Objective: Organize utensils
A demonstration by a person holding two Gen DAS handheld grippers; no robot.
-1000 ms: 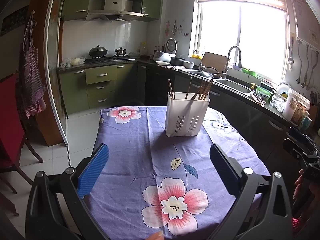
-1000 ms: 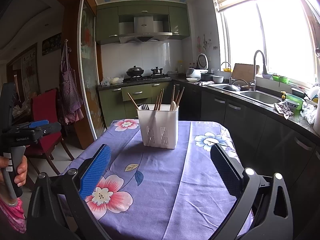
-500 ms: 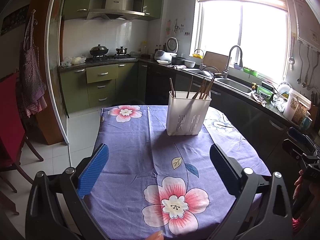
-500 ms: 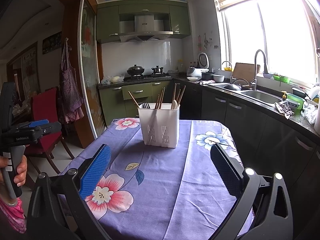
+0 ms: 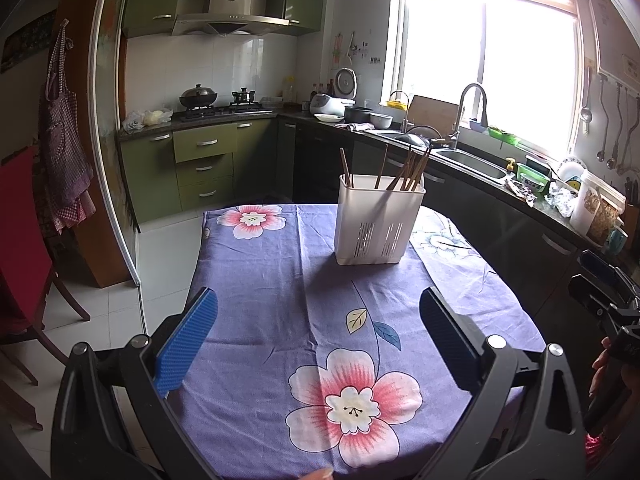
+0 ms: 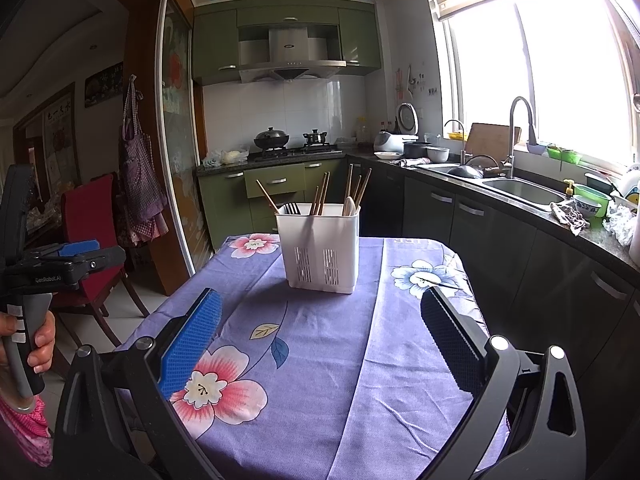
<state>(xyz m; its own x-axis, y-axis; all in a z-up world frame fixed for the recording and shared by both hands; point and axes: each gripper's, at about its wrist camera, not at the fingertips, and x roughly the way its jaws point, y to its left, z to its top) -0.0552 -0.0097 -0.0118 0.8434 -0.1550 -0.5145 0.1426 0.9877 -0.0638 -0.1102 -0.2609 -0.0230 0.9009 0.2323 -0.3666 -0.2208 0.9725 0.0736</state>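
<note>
Fingers of the left gripper (image 5: 318, 332) and right gripper (image 6: 320, 334) were held spread, nothing pinched. The white utensil holder (image 6: 320, 246) was seen mid-table, well ahead, chopsticks (image 6: 321, 199) already standing inside; little appeared left undone.

Daylight pours through the window (image 5: 488, 76) at the upper right of both views, blown out to white with glare washing over its blind. The left side falls dim and murky. The utensil holder (image 6: 320, 248) throws a soft shadow toward the lower left. Focus is sharp; fisheye bending curves the frame edges strongly.
</note>
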